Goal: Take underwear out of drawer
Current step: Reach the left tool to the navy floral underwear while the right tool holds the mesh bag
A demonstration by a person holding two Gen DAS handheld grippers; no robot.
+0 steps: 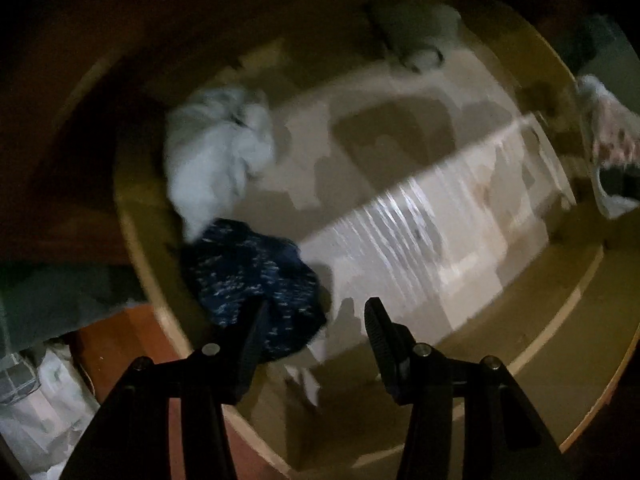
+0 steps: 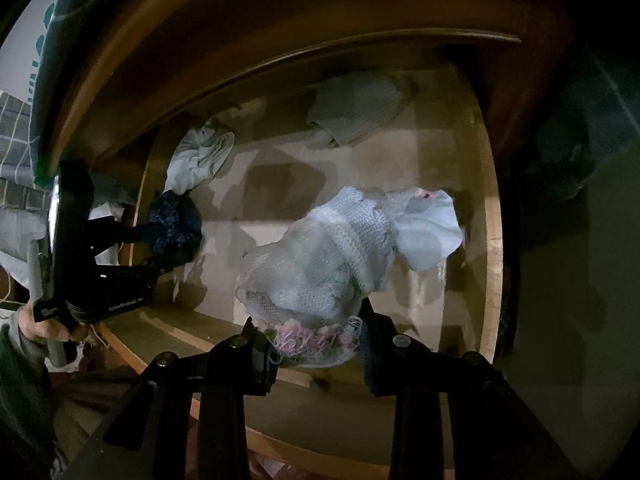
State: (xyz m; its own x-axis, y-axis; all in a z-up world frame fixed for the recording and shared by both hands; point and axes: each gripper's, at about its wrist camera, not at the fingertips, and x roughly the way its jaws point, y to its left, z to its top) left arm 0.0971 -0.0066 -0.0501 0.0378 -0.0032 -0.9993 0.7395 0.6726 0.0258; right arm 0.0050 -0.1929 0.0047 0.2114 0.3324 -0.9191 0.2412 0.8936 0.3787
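Your right gripper (image 2: pixel 316 344) is clenched on pale underwear; your left gripper (image 1: pixel 316 320) hangs released over the drawer.

The held underwear (image 2: pixel 340 256) is soft knit and netting with a pink flowered hem, bunched above the drawer's (image 2: pixel 490 240) papered floor. A dark blue speckled garment (image 1: pixel 248 276) lies crumpled against the left wall, touching a pale grey bundle (image 1: pixel 216 152); your left gripper's jaws stand apart beside it. Bare floor spreads mid-drawer inside light wooden walls.
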